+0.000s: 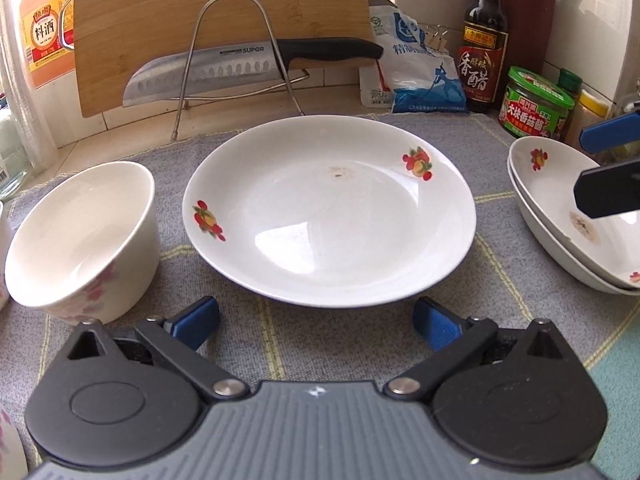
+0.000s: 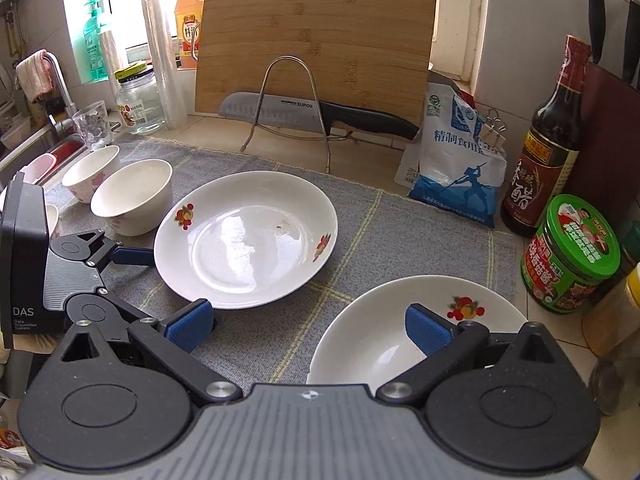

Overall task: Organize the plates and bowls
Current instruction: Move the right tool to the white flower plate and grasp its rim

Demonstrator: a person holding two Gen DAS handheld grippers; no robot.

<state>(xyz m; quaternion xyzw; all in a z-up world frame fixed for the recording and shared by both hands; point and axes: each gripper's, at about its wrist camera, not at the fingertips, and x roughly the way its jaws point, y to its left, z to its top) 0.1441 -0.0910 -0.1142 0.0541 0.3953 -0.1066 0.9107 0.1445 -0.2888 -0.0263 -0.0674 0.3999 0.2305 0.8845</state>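
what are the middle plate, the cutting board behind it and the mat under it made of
Plate: looks like glazed white ceramic or porcelain; glossy window reflections, printed fruit decals.
Cutting board: looks like bamboo; tan strips with darker node marks, matte finish.
Mat: woven grey fabric, probably a dish towel; fuzzy texture, pale yellow-green grid lines.

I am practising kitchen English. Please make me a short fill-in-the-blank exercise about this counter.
1. The knife rests on a wire ____ in front of the cutting board.
2. The lone plate lies on a grey ____.
3. Both the left gripper and the right gripper have their jaws ____.
4. The jar by the vinegar bottle has a ____ lid.

Missing words: rack; cloth; open; green
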